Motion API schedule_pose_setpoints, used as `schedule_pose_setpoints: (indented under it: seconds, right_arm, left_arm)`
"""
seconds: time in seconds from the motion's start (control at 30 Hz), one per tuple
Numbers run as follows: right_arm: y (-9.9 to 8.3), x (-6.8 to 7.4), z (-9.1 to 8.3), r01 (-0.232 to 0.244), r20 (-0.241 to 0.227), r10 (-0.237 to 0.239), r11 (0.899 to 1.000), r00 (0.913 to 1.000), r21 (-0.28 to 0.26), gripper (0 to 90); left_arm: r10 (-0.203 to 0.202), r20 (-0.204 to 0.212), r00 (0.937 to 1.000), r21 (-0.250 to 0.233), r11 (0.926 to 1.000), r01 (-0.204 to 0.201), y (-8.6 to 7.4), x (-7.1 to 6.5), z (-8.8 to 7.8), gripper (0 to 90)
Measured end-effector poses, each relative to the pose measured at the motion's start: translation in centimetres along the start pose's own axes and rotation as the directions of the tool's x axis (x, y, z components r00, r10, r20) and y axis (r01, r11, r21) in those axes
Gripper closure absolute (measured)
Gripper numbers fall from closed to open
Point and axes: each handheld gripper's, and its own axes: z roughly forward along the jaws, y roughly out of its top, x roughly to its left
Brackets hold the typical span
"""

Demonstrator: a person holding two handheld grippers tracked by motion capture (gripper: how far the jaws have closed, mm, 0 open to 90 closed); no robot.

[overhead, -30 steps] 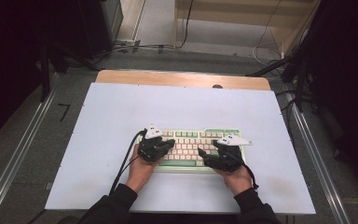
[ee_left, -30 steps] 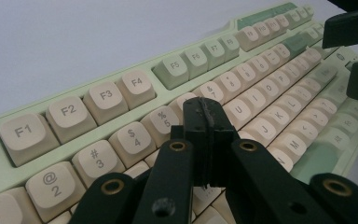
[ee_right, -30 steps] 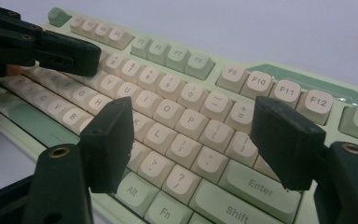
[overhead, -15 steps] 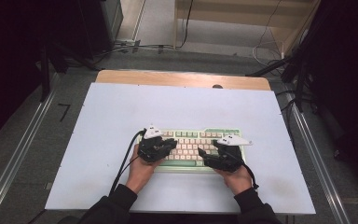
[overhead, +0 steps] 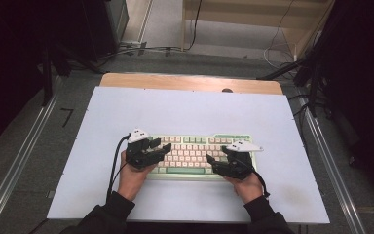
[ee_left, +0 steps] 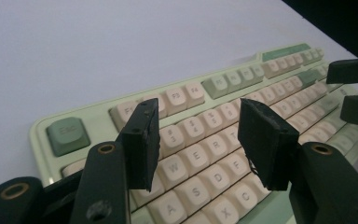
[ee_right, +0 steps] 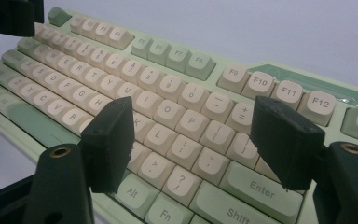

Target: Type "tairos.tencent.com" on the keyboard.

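Pale-green plastic keyboard (overhead: pixel 202 153) lies mid-table (overhead: pixel 185 109), near front edge. Rigid, light; keycaps may pop off, so grip case ends. Left gripper (overhead: pixel 161 147) jaws just been opening, nothing betw. them; right gripper (overhead: pixel 211 165) spread, empty.

Table (overhead: pixel 185 112) evenly bright, surroundings dark; gripper views soft, near fingers (ee_left: pixel 142 140) blurred.

- The pale green and cream plastic keyboard (ee_left: pixel 200 140) has smooth, softly satin keycaps with printed legends.
- The left gripper (ee_left: pixel 198 140) has matt black jaws, their pads rough at the edges.
- The right gripper (ee_right: pixel 191 140) looks likewise matt black.
- The matt white tabletop (overhead: pixel 185 109) is smooth, with a bare wood strip at the frame's upper edge.
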Motion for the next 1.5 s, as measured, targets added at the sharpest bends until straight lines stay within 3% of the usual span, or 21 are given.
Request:
schedule_pose_setpoints:
  seconds: [0.43, 0.67, 0.73, 0.8, 0.83, 1.0, 1.23, 1.5]
  right_arm:
    - [0.2, 0.1, 0.1, 0.005, -0.007, -0.005, 1.000, 1.0000, -0.005, 28.9]
    - [0.3, 0.4, 0.4, 0.015, -0.013, -0.015, 1.000, 0.9998, 0.000, 28.9]
    - [0.3, 0.3, 0.3, 0.013, -0.012, -0.013, 1.000, 0.9998, -0.001, 28.9]
    - [0.4, 0.2, 0.2, 0.009, -0.012, -0.009, 1.000, 0.9999, -0.003, 28.9]
    - [0.4, 0.2, 0.2, 0.008, -0.012, -0.008, 1.000, 0.9999, -0.006, 28.9]
    - [0.4, 0.4, 0.2, 0.011, -0.012, -0.011, 1.000, 0.9999, -0.005, 28.9]
    - [0.3, 0.3, 0.2, 0.010, -0.010, -0.010, 1.000, 0.9999, -0.002, 28.9]
    - [0.3, 0.4, 0.2, 0.013, -0.009, -0.013, 1.000, 0.9999, -0.001, 28.9]
  left_arm:
    - [0.033, -0.042, 0.9986, 0.026, 0.9991, -0.032, -0.7, 0.0, 0.2, 53.6]
    - [0.029, -0.043, 0.9986, 0.028, 0.9992, -0.028, -0.8, 0.1, 0.3, 43.7]
    - [0.032, -0.034, 0.9989, 0.012, 0.9994, -0.032, -0.9, 0.0, 0.2, 62.1]
    - [0.028, 0.020, 0.9994, 0.003, 0.9996, -0.028, -0.8, -0.1, 0.3, 84.0]
    - [0.024, 0.040, 0.9989, 0.009, 0.9997, -0.025, -0.8, -0.2, 0.5, 90.0]
    - [0.065, 0.025, 0.9975, 0.050, 0.9965, -0.067, -1.0, -0.8, 1.6, 90.0]
    - [0.071, -0.007, 0.9975, 0.069, 0.9952, -0.070, -1.0, -0.8, 2.3, 90.0]
    - [0.071, -0.004, 0.9975, 0.097, 0.9928, -0.070, -1.1, -0.9, 2.6, 90.0]
